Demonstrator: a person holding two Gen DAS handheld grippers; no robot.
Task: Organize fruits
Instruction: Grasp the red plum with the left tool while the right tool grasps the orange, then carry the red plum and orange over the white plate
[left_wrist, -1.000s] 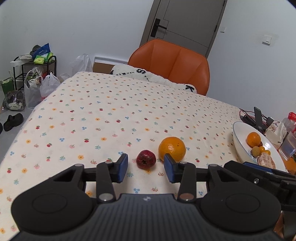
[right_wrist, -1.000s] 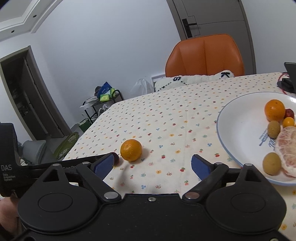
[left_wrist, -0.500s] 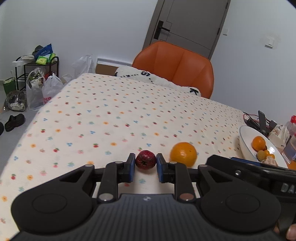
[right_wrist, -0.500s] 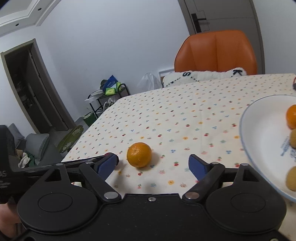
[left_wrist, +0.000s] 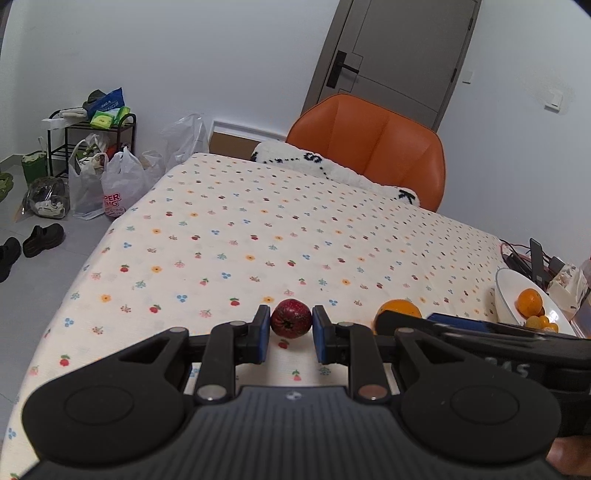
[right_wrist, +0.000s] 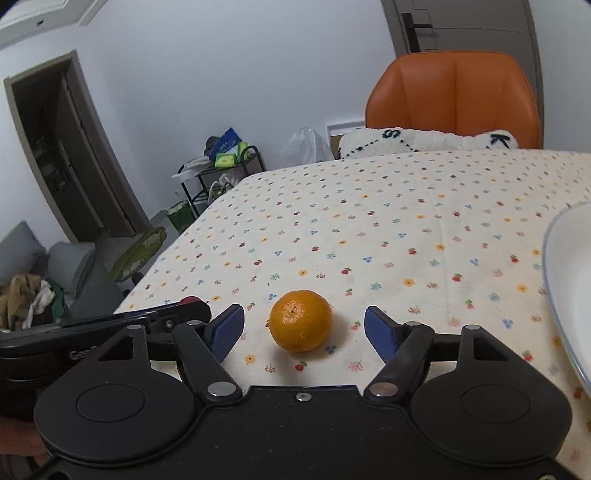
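A small dark red fruit (left_wrist: 291, 323) sits between the blue pads of my left gripper (left_wrist: 289, 334), which is shut on it just above the flowered tablecloth (left_wrist: 295, 236). An orange (right_wrist: 300, 319) lies on the cloth between the wide-apart fingers of my right gripper (right_wrist: 303, 328), which is open and touches nothing. In the left wrist view that orange (left_wrist: 398, 308) is half hidden behind the right gripper's body. A white plate (left_wrist: 506, 299) at the right holds another orange (left_wrist: 530, 301) and small yellow fruits (left_wrist: 540, 323). Its rim (right_wrist: 550, 258) shows in the right wrist view.
An orange chair (left_wrist: 373, 147) with a white cushion (left_wrist: 332, 170) stands at the table's far edge. Cables and a phone (left_wrist: 535, 258) lie beyond the plate. Off the left table edge are bags (left_wrist: 107, 184), shoes (left_wrist: 40, 240) and a rack (left_wrist: 88, 129).
My left gripper closed around the red fruit and lifted back slightly. My right gripper moved left, bringing the orange between its open fingers and pushing the plate to the frame's edge.
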